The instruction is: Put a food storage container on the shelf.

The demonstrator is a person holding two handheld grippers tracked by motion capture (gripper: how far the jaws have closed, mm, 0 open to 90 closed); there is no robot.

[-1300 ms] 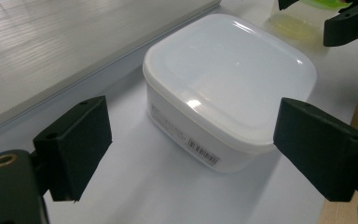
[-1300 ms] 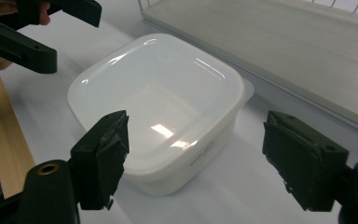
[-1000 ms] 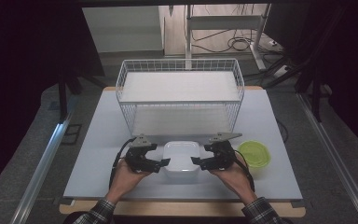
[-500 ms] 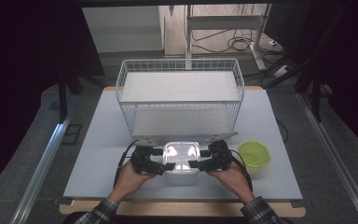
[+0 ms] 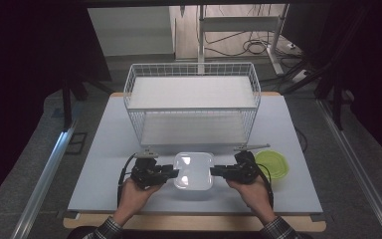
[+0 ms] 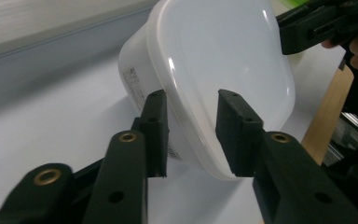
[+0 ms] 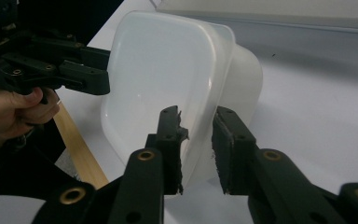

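Clear plastic tub (image 5: 194, 171) sits on the tabletop (image 5: 109, 144), just in front of the wire basket (image 5: 193, 107). Left tool (image 5: 170, 174) and right tool (image 5: 217, 172), jaws just closing, each pinch the tub's rim from opposite sides. Green lid (image 5: 273, 163) lies just beyond the right tool.

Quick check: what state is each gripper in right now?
Left gripper: jaws just closing, clamped on the container's rim.
Right gripper: jaws just closing, clamped on its opposite rim.

Your left tongs (image 6: 189, 135) cover part of the box (image 6: 223, 70) rim, so you can't tell if the pads press it. The box label (image 6: 135, 81) is too small to read. From above, your right tongs (image 5: 219, 172) hide a bit of the green lid (image 5: 273, 163). Your sleeves are cut off at the bottom edge.
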